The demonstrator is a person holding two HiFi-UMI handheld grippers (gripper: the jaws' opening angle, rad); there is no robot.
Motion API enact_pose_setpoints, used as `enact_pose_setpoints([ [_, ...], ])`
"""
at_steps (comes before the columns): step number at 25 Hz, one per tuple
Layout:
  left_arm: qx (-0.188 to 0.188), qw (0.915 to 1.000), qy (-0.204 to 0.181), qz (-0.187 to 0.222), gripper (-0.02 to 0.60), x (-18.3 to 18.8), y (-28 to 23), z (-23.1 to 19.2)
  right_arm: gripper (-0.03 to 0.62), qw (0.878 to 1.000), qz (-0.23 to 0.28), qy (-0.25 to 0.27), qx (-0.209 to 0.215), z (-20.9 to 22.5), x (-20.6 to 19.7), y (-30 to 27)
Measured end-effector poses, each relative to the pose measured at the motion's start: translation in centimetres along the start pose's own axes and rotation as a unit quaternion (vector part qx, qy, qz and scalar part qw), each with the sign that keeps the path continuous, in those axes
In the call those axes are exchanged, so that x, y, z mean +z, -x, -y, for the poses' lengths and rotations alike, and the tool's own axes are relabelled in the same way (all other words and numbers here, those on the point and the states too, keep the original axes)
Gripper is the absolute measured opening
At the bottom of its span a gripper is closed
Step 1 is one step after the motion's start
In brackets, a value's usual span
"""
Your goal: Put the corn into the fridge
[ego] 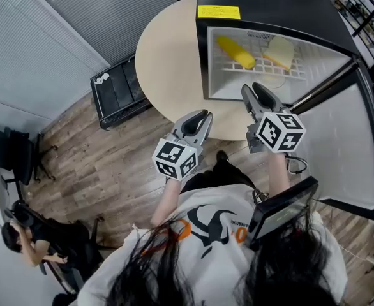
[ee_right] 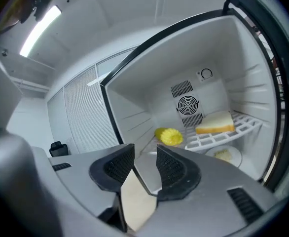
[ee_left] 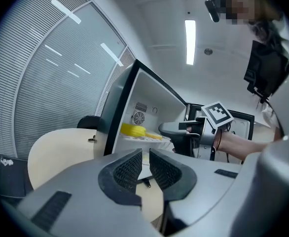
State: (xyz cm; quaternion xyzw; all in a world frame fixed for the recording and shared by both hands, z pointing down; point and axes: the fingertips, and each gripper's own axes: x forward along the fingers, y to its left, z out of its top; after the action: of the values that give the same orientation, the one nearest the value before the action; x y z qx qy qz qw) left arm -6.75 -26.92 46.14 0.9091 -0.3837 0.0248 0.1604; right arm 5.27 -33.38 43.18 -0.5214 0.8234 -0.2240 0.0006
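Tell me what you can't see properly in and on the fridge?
Food on the plate, right gripper view: too small to name.
Fridge floor's front, right gripper view: hidden behind the right gripper.
Yellow label, head view: print too small to read.

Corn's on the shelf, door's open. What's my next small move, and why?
Probably draw the right claw back from the mouth of the fridge so the door can swing shut: the corn already lies on the wire shelf, that claw is empty, and the door stands wide open.
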Motion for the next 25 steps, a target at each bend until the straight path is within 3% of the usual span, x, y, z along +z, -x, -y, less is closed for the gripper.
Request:
enact_pose_setpoints([
  [13, -0.053, 0.9984, -0.009, -0.014, 0.042, -1.7, 2.8, 4.0, 0.086, 0.999, -0.017, -0.046, -0.005, -4.9, -6.0, 5.5],
  [25, -0.070, 0.9974, -0.017, -0.006, 0.043, -1.5, 2.3, 7.0, 0.048, 0.998, -0.031, -0.055, 0.016, -6.1, -7.2, 8.3],
])
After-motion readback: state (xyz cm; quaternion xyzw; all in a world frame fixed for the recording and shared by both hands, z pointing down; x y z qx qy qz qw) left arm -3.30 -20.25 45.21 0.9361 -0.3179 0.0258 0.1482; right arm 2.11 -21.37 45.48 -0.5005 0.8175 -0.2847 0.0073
